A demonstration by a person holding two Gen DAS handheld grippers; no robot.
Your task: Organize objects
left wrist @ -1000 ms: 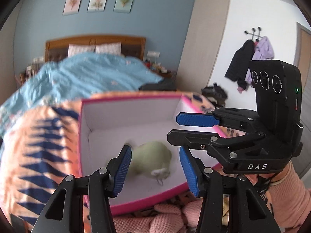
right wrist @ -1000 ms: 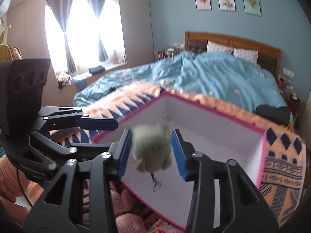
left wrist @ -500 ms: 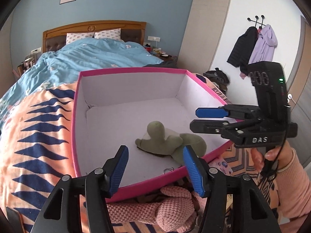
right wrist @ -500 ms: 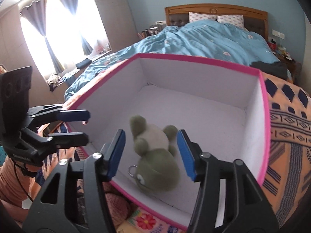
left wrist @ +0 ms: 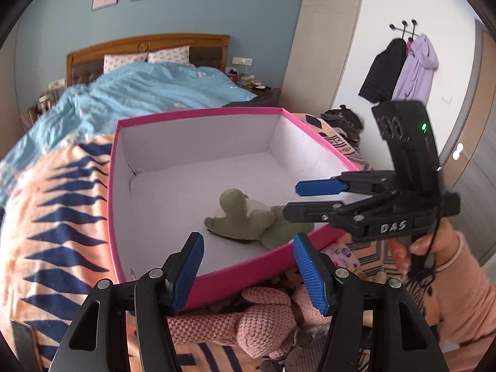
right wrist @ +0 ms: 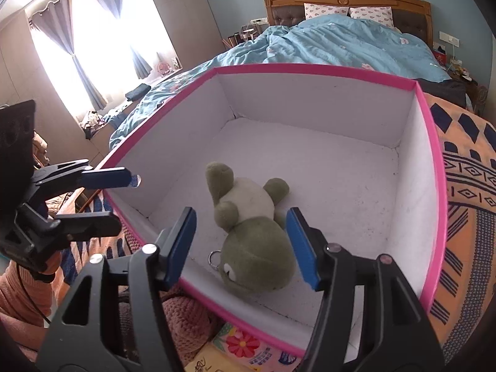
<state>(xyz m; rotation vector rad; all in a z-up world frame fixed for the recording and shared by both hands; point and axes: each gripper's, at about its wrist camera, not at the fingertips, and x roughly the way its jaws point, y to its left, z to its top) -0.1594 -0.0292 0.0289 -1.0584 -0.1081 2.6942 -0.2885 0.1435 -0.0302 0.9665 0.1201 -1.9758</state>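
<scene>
A green plush frog (right wrist: 251, 232) with a metal ring lies on the white floor of the pink-rimmed box (right wrist: 310, 68), also seen in the left wrist view as plush frog (left wrist: 241, 214) inside the box (left wrist: 198, 113). My right gripper (right wrist: 241, 217) hovers over the box's near side, its jaws opening. The frog shows between its pads, but they stand apart from it. My left gripper (left wrist: 248, 241) is at the box's near rim, its jaws opening with nothing in them. Each gripper appears in the other's view: right gripper (left wrist: 293, 200), left gripper (right wrist: 121, 198).
The box sits on an orange and navy patterned blanket (left wrist: 55, 217). A pink knitted toy (left wrist: 254, 319) lies against the box's near wall, beside a flowered packet (right wrist: 238, 347). Behind is a bed with a blue duvet (left wrist: 139, 90). A sleeved hand (left wrist: 449, 279) holds the right gripper.
The frog, which was blurred in the air between the pads, now lies on the box floor. Both grippers have opened wider, and the right one has sunk closer to the box.
</scene>
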